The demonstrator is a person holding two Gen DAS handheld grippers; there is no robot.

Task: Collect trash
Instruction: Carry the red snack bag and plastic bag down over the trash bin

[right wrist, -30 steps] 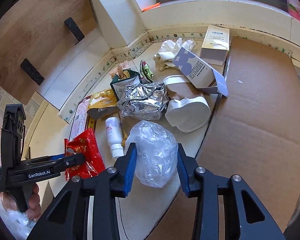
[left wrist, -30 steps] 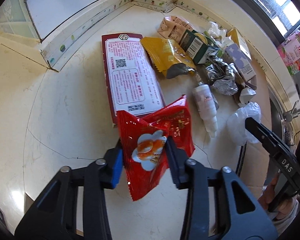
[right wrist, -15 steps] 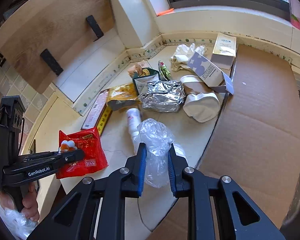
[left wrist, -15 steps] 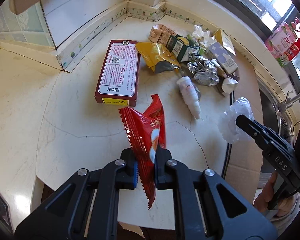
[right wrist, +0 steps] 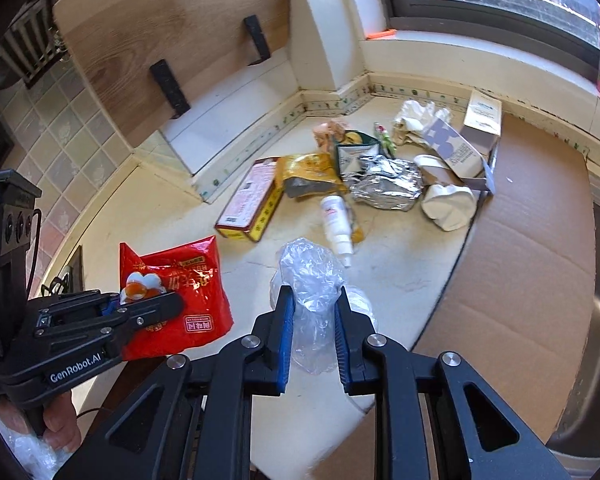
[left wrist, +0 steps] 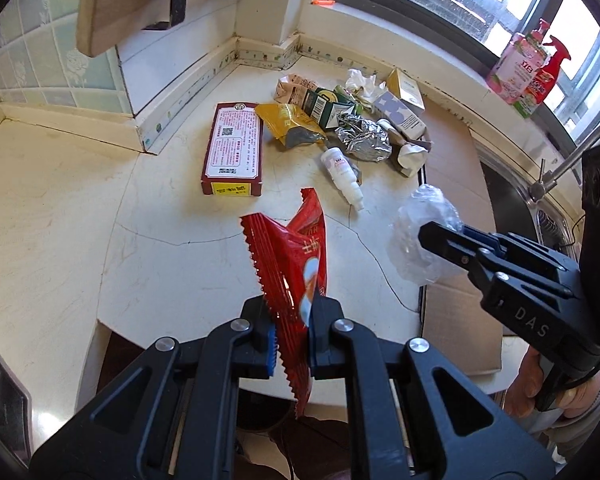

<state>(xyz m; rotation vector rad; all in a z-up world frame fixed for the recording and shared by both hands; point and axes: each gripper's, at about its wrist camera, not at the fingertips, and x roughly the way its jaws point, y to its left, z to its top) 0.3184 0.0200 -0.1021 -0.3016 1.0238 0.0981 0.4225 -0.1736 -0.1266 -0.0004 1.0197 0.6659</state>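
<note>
My left gripper (left wrist: 292, 332) is shut on a red snack wrapper (left wrist: 290, 264) and holds it lifted off the cream counter (left wrist: 172, 216); the wrapper also shows in the right wrist view (right wrist: 180, 284). My right gripper (right wrist: 310, 316) is shut on a crumpled clear plastic bag (right wrist: 308, 280), held above the counter's front edge; the bag also shows in the left wrist view (left wrist: 418, 240). More trash lies on the counter: a red flat box (left wrist: 234, 148), a yellow snack bag (left wrist: 292, 124), a small white bottle (left wrist: 342, 172), crumpled foil (left wrist: 364, 140) and cartons (left wrist: 400, 110).
A flattened cardboard sheet (right wrist: 520, 248) covers the counter to the right, next to a sink with a faucet (left wrist: 572, 156). A wooden board (right wrist: 172, 40) leans on the back wall. Spray bottles (left wrist: 528, 68) stand on the window sill.
Both grippers closed on their items and pulled back and up from the counter. The red wrapper and the plastic bag left the surface with them.
</note>
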